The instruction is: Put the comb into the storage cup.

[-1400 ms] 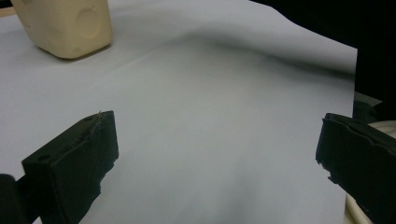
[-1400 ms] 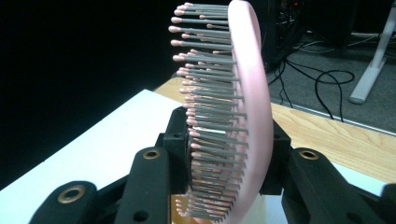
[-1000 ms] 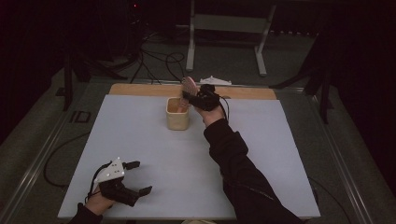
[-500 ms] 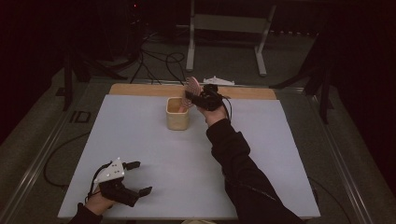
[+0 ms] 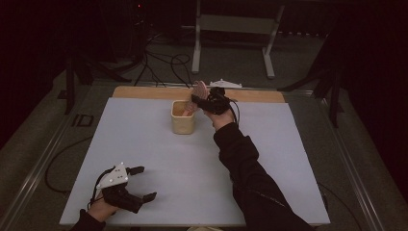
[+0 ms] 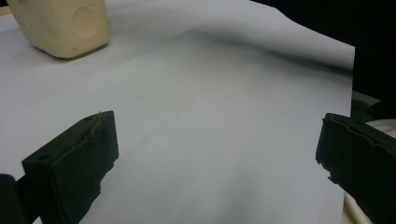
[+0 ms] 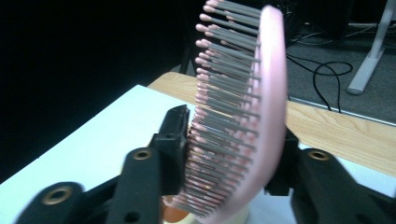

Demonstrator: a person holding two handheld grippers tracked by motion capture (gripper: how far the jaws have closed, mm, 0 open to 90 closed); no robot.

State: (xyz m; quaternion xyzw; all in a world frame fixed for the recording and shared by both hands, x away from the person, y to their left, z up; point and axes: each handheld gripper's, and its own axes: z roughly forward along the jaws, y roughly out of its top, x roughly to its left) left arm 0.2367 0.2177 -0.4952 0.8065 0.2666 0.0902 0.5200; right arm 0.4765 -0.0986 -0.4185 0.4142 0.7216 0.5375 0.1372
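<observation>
- Lifted a bit higher now, the right claw (image 5: 204,100) pinches a pink plastic hairbrush (image 7: 243,107) above the cream square cup (image 5: 183,117).
- Spread wide, the left claw (image 5: 139,184) rests on the white tabletop (image 5: 154,154).
- If tilted, the brush might slip out.

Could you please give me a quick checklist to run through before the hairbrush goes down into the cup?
1. Grip: right gripper is shut on the pink hairbrush, one jaw on the bristles and one on the back: ok.
2. Position: in the high view the brush is at the far right rim of the cream cup; whether it is centred over the opening: cannot tell.
3. Cup upright on the white table: ok.
4. Room in the cup: something orange shows inside; free space: cannot tell.
5. Left gripper open, resting near the table's near edge, away from the cup: ok.
</observation>
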